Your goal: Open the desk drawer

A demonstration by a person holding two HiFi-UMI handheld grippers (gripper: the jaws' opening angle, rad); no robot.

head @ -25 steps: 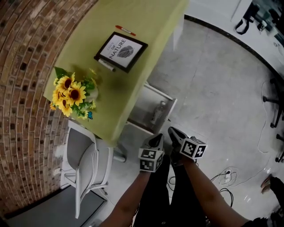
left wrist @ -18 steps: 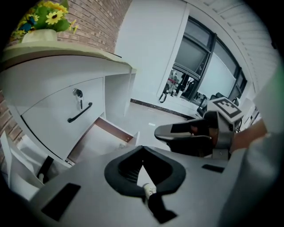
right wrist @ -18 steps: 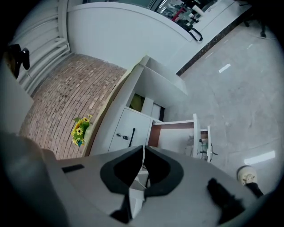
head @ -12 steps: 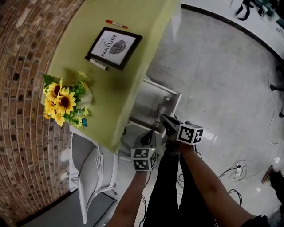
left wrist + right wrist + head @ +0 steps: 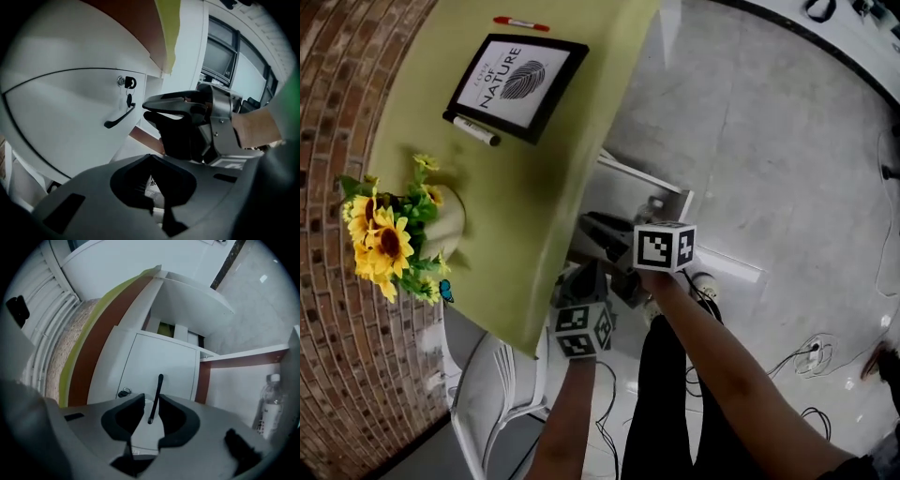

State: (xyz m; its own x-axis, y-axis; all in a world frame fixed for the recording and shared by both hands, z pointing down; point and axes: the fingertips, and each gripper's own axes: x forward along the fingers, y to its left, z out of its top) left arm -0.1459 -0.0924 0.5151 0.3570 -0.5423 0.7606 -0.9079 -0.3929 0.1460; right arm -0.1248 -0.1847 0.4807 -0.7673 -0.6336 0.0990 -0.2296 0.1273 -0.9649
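Desk (image 5: 534, 187), green cloth on top. A white drawer unit hangs under its long edge on our side. Drawer front (image 5: 159, 357) sits flush with its frame, so we judge it not yet pulled.

Change over the last second: both tools have come up from near our legs and in under the desk edge, and the head camera has closed in with them. The approach looks about finished and the grasp is next.

Right gripper (image 5: 151, 401) leads. Its jaws stand apart with a narrow gap, and the lower end of the black drawer handle (image 5: 157, 394) sits in that gap with daylight on both sides. It is placed, not clamped.

Left gripper (image 5: 151, 159) trails just beside it. Its jaws are drawn together on nothing and it faces the same front.

Smallest: the lock (image 5: 126, 83) just above the handle, with a key in it. We cannot tell whether it is turned, and a locked drawer would stall the pull.
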